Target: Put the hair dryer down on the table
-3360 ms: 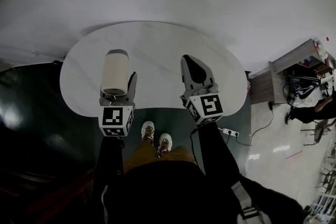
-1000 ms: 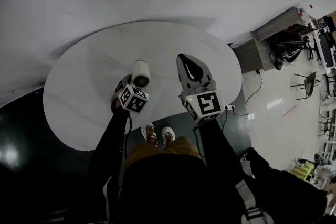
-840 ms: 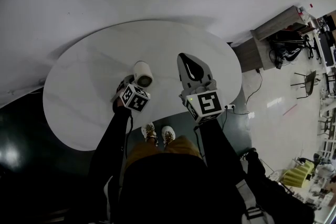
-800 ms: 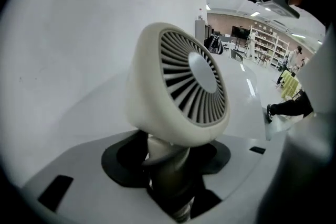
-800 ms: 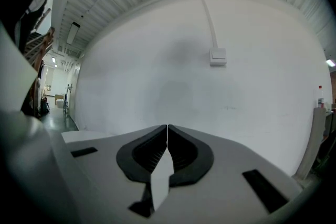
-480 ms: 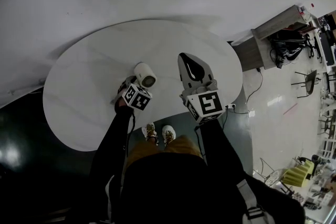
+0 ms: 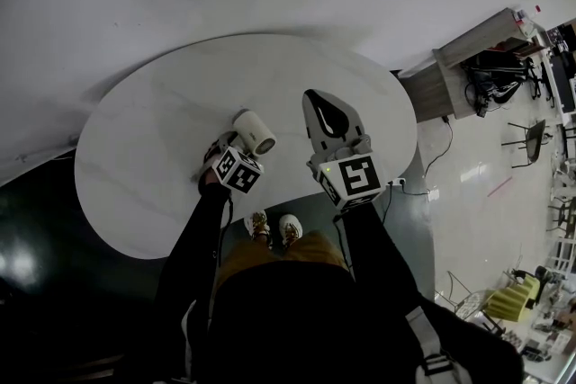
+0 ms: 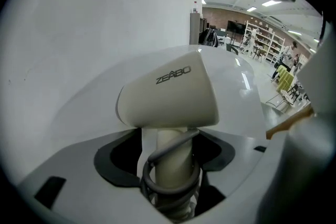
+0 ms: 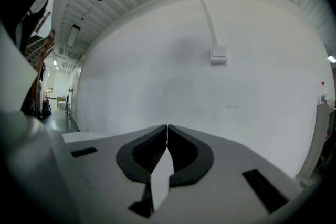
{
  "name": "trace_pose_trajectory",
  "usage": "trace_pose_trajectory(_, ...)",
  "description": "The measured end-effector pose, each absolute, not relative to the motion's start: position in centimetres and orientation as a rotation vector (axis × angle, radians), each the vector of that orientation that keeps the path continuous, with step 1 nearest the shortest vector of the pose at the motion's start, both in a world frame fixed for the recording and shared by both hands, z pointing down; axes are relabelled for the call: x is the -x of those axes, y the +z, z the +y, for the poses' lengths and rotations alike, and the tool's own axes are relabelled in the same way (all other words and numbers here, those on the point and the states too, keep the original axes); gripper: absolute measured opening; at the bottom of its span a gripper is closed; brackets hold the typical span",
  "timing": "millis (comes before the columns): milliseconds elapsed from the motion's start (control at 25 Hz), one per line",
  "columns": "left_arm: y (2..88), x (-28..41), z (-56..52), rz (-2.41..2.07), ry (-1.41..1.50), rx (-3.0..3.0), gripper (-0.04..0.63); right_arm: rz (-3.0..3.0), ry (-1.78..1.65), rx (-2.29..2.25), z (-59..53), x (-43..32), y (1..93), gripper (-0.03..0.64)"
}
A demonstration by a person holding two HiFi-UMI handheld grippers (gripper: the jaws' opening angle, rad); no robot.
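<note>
Now left gripper (image 8: 170, 147) jaws just spreading around hair dryer (image 8: 168, 97); right gripper (image 9: 167, 131) jaws together.

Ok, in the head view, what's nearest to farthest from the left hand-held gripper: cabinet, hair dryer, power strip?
1. Hair dryer: in the left hand-held gripper, between jaws that have just been opening.
2. Power strip: floor, right side.
3. Cabinet: far upper right.

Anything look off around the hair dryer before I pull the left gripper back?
Nothing spilled or damaged. One oddity: the grey cord is coiled round the handle of the hair dryer, right between the jaws of the left gripper, which have just been opening and stand clear of it. It might snag on withdrawal.
</note>
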State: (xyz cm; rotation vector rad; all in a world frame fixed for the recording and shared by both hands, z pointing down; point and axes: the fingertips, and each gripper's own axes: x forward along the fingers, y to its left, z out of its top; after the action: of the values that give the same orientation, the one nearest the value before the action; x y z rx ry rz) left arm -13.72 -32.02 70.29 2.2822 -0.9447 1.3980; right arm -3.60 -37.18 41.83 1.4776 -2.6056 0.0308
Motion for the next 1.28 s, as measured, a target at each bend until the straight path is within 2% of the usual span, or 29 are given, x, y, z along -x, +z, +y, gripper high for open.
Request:
trace_pose_trajectory(720, 71.3, 13.1, -29.9, -0.921, 1.540, -2.288, 0.315, -2.621, 0.017, -1.474, -35.9, 2.1, 41.4, 0.028)
trace_pose_trajectory(1280, 67.0, 13.9, -29.8, -1.094, 1.440, -2.240, 0.314, -2.700, 0.008, -1.418, -33.6, 2.4, 39.7, 0.028)
